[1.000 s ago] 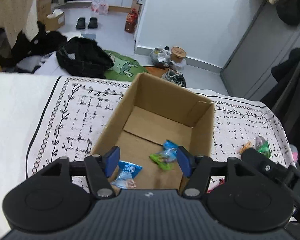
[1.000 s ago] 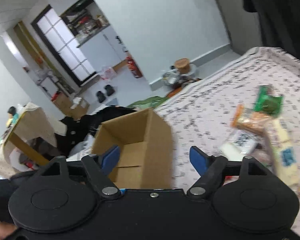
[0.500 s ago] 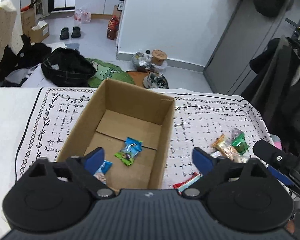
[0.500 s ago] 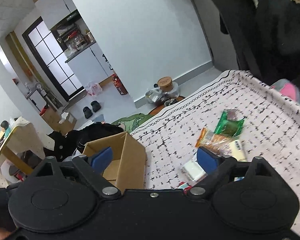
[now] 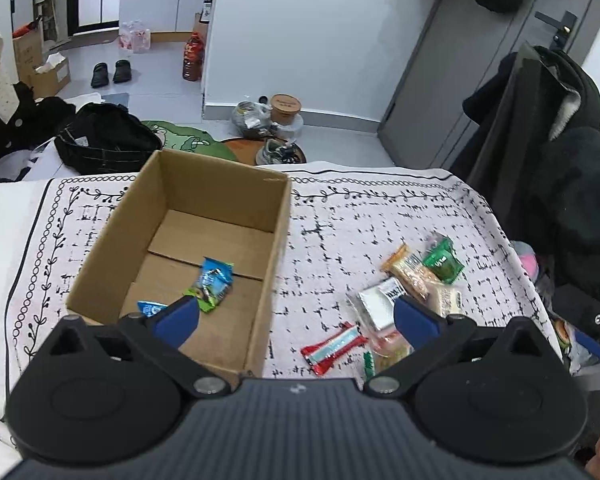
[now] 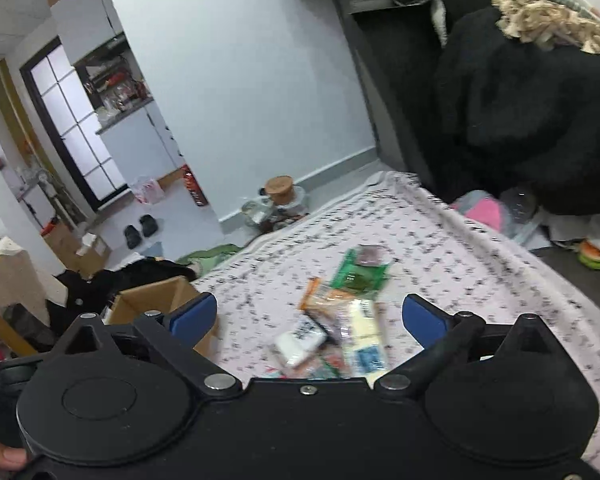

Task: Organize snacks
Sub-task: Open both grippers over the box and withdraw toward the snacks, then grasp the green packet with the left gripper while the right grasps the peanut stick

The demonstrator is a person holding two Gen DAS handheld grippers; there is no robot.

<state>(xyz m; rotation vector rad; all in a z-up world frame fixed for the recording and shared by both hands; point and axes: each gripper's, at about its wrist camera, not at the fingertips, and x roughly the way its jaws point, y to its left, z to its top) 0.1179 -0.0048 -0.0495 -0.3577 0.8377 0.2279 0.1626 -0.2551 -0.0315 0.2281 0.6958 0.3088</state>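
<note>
item: cardboard box (image 5: 188, 240), open-topped, on the patterned cloth (image 5: 340, 216) of the counter, left of centre; contents: a blue-green packet (image 5: 212, 284) and a blue packet (image 5: 150, 308) on its floor.
item: loose snack pile (image 5: 404, 300) on the cloth, well apart from the box to its right; includes a green sachet (image 5: 442, 260), an orange-ended bar (image 5: 408, 272), a white-and-silver pack (image 5: 374, 306), a red strip pack (image 5: 332, 346); in the right wrist view the pile (image 6: 336, 320) is blurred.
item: left hand-held gripper (image 5: 296, 316), jaws have just been opening and stand wide, nothing between them; straddles the box's right wall and the pile.
item: right hand-held gripper (image 6: 308, 316), jaws likewise just opened, wide, empty; hangs above the pile.
step judged: fetching the next snack; advice: settle on one outlying pack, such as the red strip, lower squarely over it, pinch across its narrow width; overlapping wrappers may lift together.
</note>
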